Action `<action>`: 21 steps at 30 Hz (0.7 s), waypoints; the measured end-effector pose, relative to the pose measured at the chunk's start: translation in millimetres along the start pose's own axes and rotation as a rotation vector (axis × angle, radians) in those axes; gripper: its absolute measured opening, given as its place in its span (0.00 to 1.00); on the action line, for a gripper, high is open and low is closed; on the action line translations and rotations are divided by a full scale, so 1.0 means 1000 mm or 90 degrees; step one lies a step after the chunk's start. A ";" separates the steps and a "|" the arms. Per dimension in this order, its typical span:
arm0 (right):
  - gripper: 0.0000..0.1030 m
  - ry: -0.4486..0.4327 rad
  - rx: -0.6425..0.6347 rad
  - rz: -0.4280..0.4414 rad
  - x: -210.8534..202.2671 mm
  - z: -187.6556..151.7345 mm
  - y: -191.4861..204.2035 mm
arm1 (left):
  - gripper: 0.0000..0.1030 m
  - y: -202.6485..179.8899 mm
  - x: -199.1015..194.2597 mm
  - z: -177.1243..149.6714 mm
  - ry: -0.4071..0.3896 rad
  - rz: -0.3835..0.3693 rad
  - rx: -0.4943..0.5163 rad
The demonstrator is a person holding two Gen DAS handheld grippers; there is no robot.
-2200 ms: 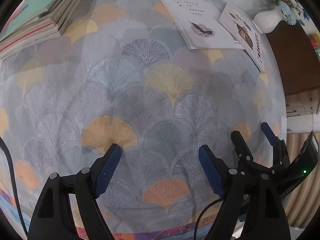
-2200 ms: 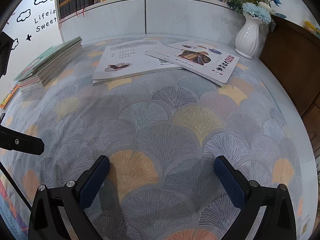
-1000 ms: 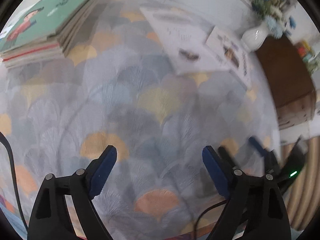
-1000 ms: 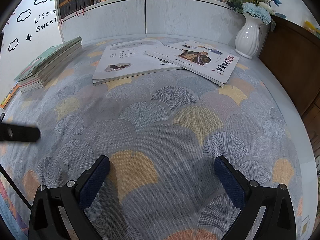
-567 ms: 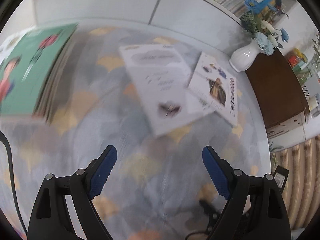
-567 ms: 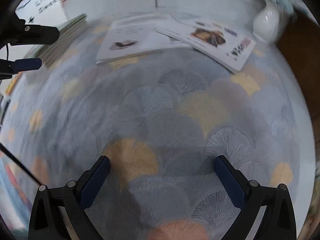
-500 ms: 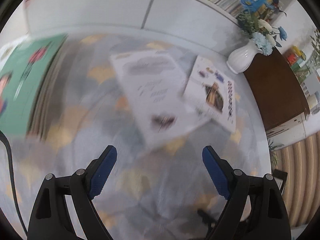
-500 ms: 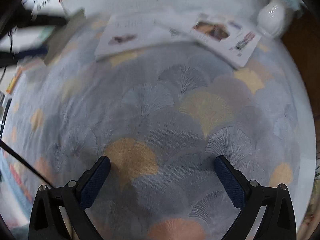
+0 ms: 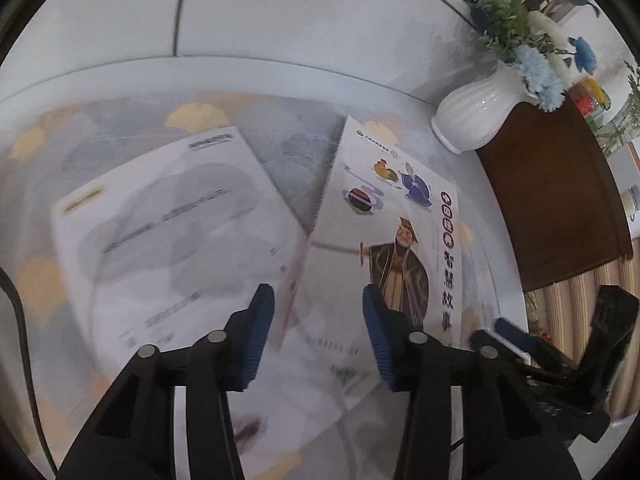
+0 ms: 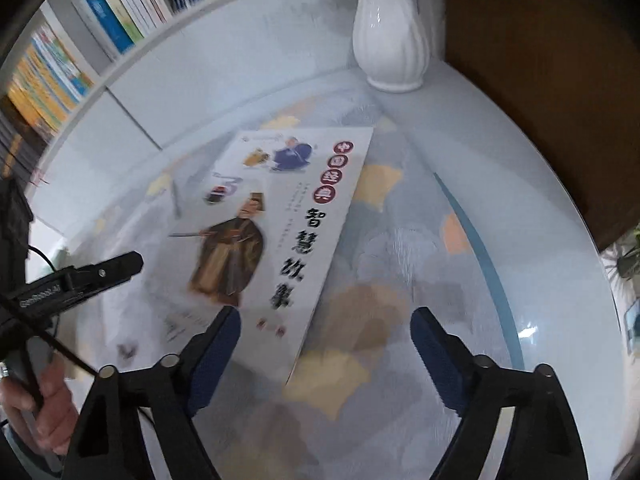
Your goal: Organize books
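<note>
Ribbed ceramic vase (image 10: 390,32), glossy flat book (image 10: 280,232)

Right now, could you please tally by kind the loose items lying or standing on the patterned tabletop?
Books lying flat: 2, the plain white book and the illustrated storybook that overlaps it.
Vases: 1, the white vase with flowers.
Total: 3.

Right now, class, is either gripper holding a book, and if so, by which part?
Nothing is held. The left gripper and right gripper have just been closing, but their jaws stand apart above the illustrated book and the white book, gripping neither.
</note>
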State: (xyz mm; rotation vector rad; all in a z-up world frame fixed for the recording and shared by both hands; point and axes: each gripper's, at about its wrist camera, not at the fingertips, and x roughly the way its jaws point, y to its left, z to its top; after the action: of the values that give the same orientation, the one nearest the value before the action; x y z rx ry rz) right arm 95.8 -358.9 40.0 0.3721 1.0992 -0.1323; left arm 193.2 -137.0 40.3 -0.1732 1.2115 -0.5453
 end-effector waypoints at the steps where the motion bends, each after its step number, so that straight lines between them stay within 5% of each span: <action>1: 0.71 0.017 0.004 0.009 0.011 0.006 0.001 | 0.39 0.000 0.005 0.002 0.006 -0.004 -0.003; 12: 0.58 0.033 -0.013 0.060 0.032 0.005 0.010 | 0.40 -0.005 -0.002 -0.026 0.036 -0.064 0.007; 16: 0.57 0.056 -0.041 0.095 0.017 -0.015 0.009 | 0.40 -0.004 -0.030 -0.077 0.049 -0.072 0.003; 21: 0.58 0.115 -0.092 0.133 0.000 -0.082 0.019 | 0.40 0.006 -0.064 -0.163 0.082 -0.069 -0.033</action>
State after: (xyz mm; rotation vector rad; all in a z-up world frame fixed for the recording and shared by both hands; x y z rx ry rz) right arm 32.0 -311.7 11.1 0.3714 1.2321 0.1689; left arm 29.9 -74.9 33.1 -0.2523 1.3480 -0.6280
